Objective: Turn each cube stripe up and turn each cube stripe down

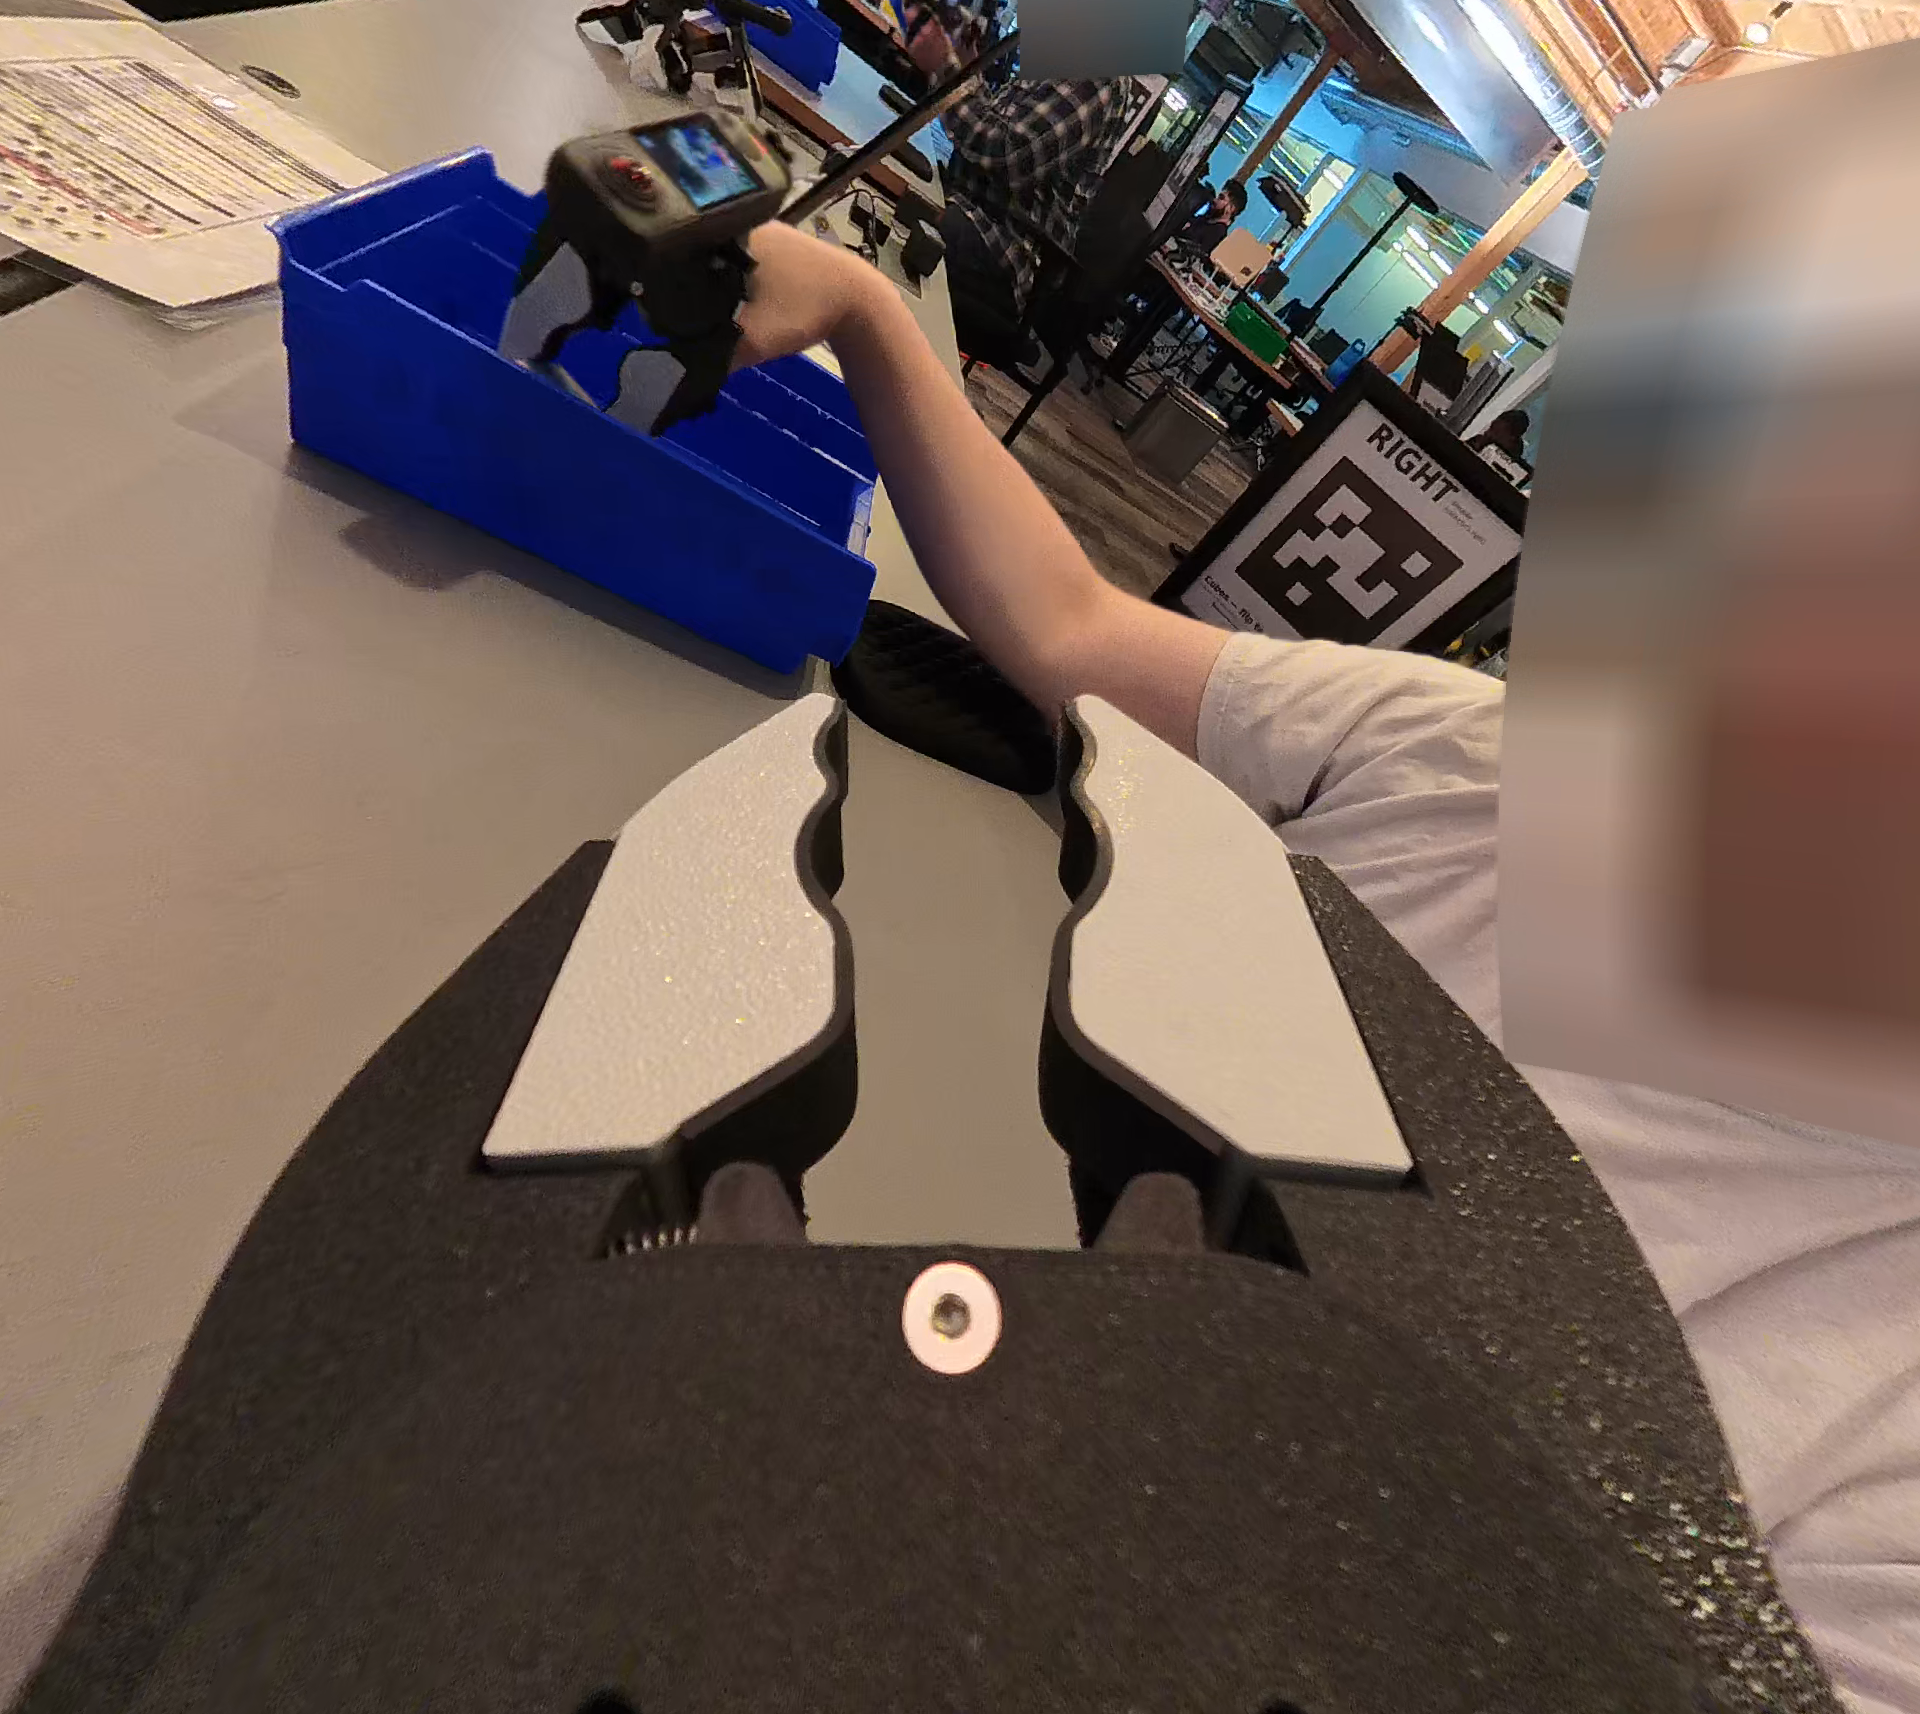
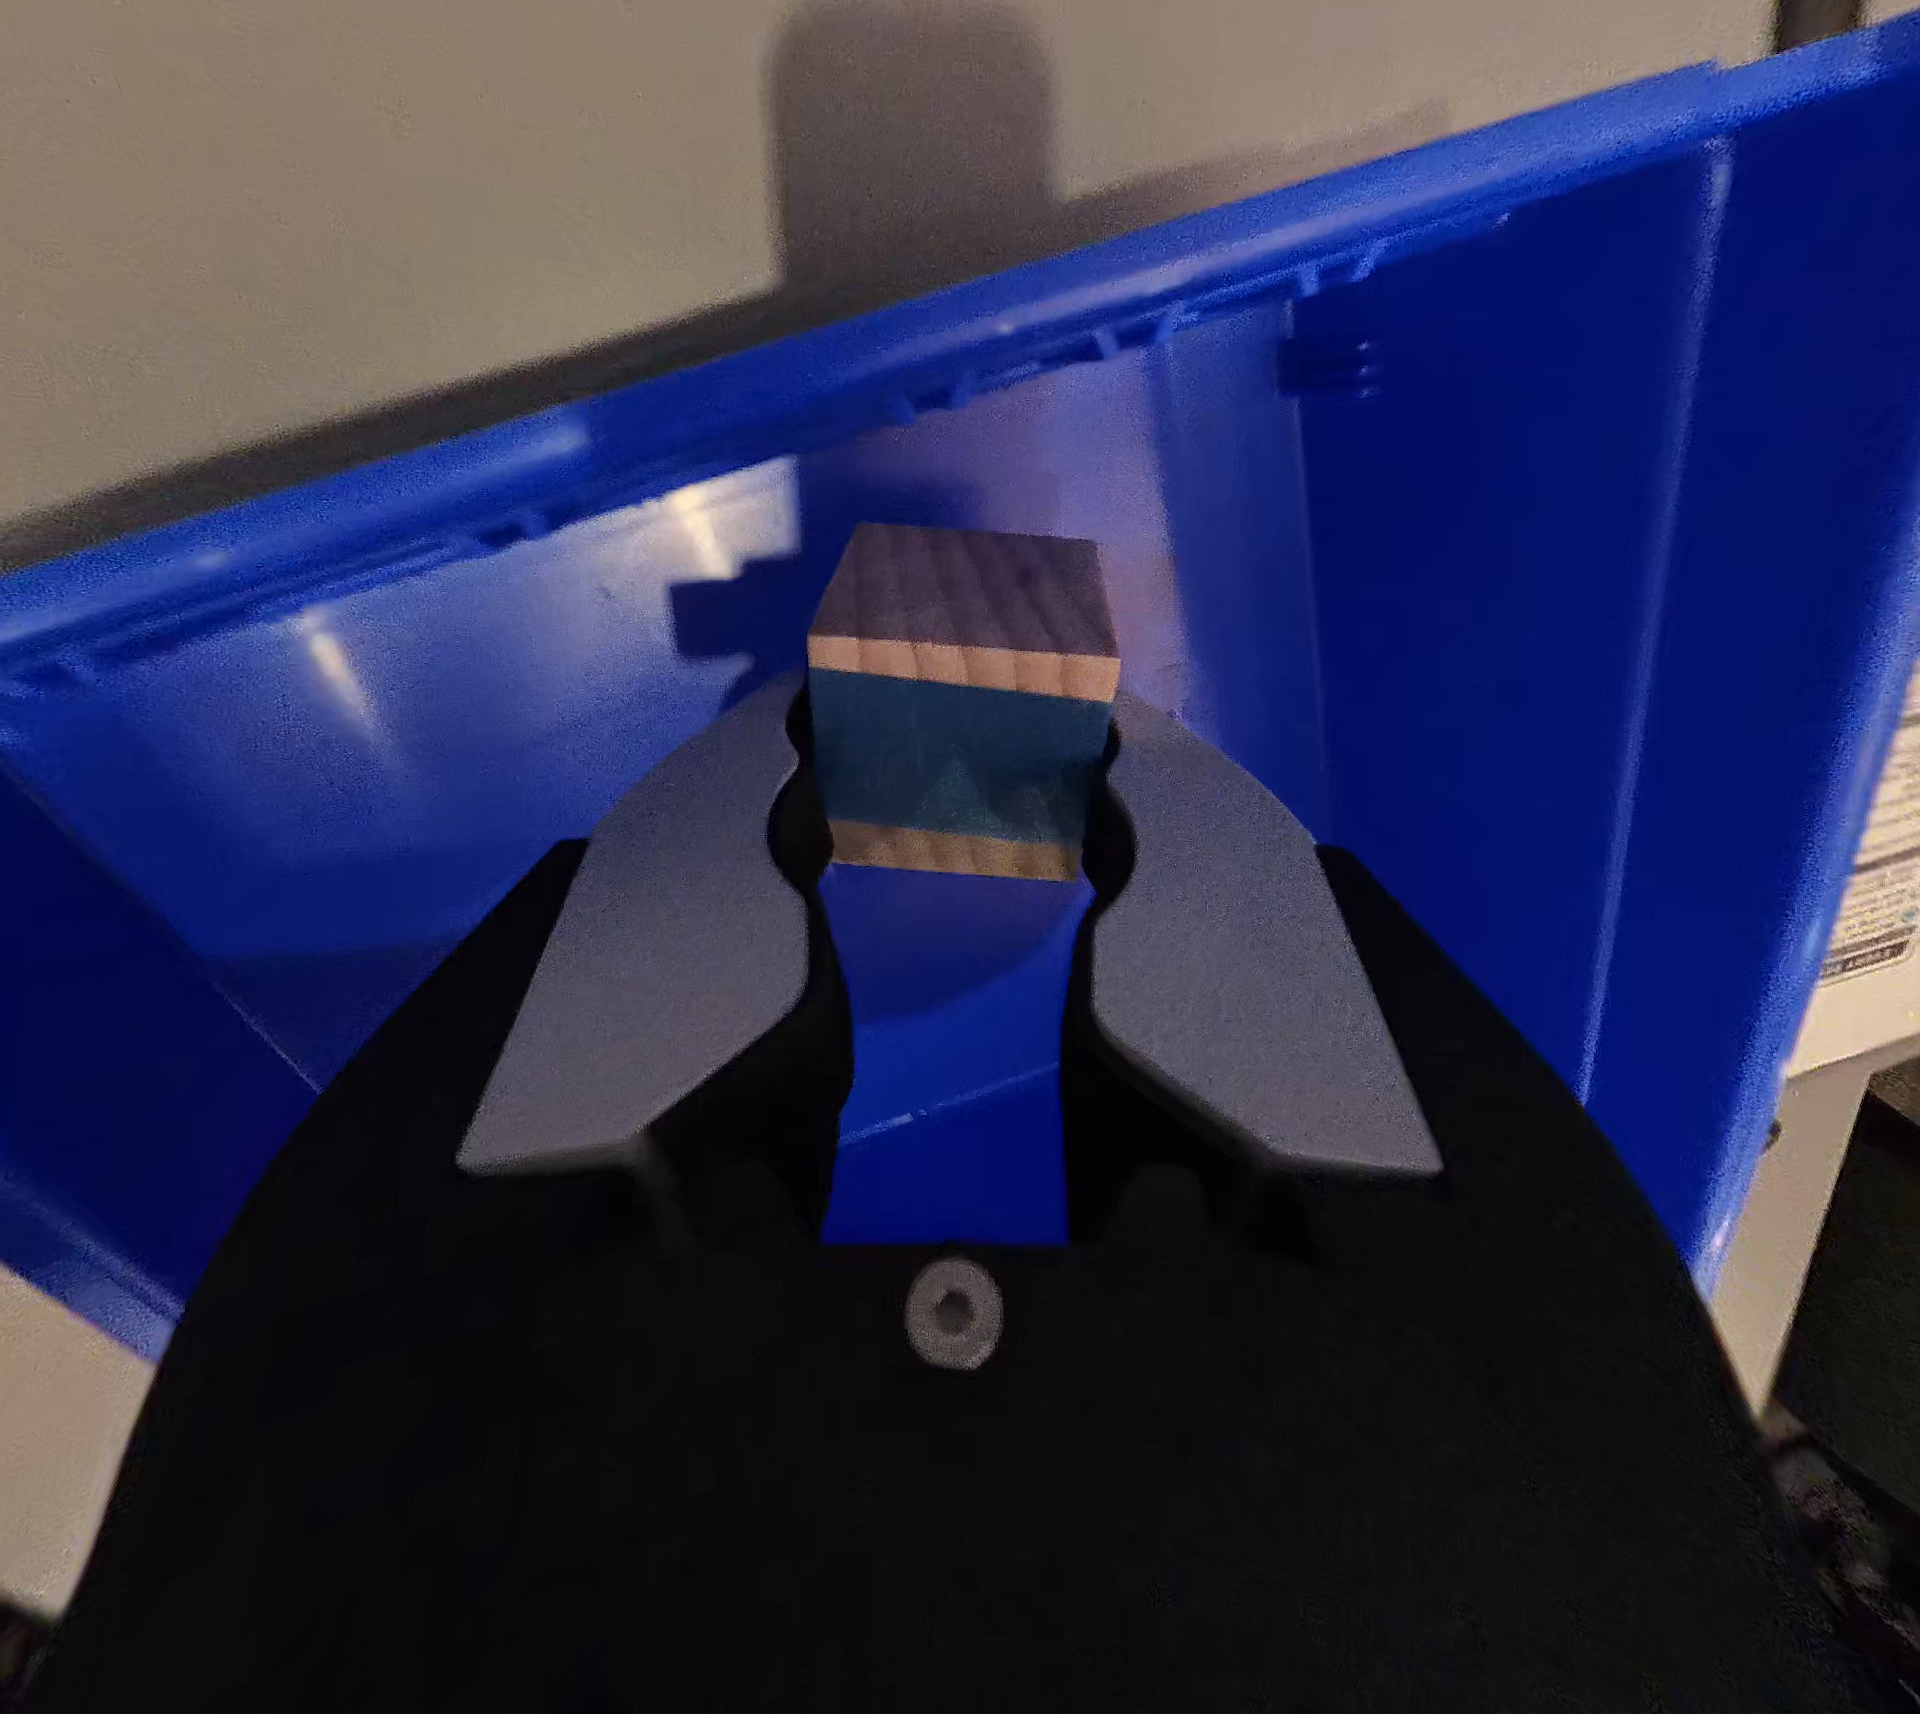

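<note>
Wooden and rigid, the light blue-striped cube (image 2: 961, 729) is clamped by its plain side faces between the right gripper's (image 2: 958, 765) fingertips, while the left gripper (image 1: 951, 734) is held apart, empty.

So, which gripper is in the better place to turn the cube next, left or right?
Right. The right gripper already grips the striped cube inside the blue bin. The left gripper is open over the bare table, outside the bin.

In the left wrist view the blue bin (image 1: 582, 459) wall hides the right claw (image 1: 597, 386) tips and whatever they hold.
</note>
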A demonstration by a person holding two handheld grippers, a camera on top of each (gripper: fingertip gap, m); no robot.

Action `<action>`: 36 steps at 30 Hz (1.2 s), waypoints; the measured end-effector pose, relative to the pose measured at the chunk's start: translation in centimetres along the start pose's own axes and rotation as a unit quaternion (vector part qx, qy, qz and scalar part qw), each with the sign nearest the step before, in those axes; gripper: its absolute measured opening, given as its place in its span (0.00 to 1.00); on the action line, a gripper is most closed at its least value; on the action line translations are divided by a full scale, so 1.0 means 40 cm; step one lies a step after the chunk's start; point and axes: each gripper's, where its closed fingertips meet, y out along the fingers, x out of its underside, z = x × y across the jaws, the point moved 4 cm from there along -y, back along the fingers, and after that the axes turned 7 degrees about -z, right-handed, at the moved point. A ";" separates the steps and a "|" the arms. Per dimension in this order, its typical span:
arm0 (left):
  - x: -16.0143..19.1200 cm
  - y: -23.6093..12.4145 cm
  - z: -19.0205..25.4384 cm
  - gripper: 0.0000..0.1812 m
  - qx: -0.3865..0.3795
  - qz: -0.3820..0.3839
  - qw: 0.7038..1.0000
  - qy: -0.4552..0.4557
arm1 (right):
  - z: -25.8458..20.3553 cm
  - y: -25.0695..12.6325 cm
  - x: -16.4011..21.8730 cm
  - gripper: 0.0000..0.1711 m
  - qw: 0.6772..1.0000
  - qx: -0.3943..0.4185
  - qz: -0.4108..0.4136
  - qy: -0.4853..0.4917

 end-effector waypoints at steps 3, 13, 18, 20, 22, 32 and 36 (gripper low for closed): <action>-0.002 -0.005 -0.004 0.20 -0.003 0.003 1.000 -0.001 | 0.025 0.018 0.002 0.27 0.998 -0.035 -0.039 -0.015; -0.008 -0.036 -0.001 0.18 -0.011 0.009 1.000 0.012 | 0.041 0.058 -0.028 0.27 0.991 -0.121 -0.017 -0.055; -0.013 -0.057 -0.014 0.18 -0.020 0.021 1.000 0.001 | 0.045 0.077 -0.018 0.27 0.990 -0.111 -0.037 -0.075; -0.017 -0.068 -0.018 0.18 -0.020 0.029 0.999 0.001 | 0.043 0.077 -0.026 0.27 0.991 -0.102 -0.028 -0.086; -0.020 -0.082 -0.022 0.20 -0.024 0.037 0.999 0.001 | 0.043 0.077 -0.035 0.27 0.992 -0.087 -0.024 -0.091; -0.023 -0.219 0.010 0.26 -0.121 0.051 0.990 0.054 | 0.069 -0.023 -0.033 0.33 0.996 0.040 -0.001 -0.077; 0.035 -0.359 -0.045 0.30 -0.341 -0.007 0.938 0.056 | 0.050 -0.100 -0.005 0.37 0.996 0.089 -0.024 -0.007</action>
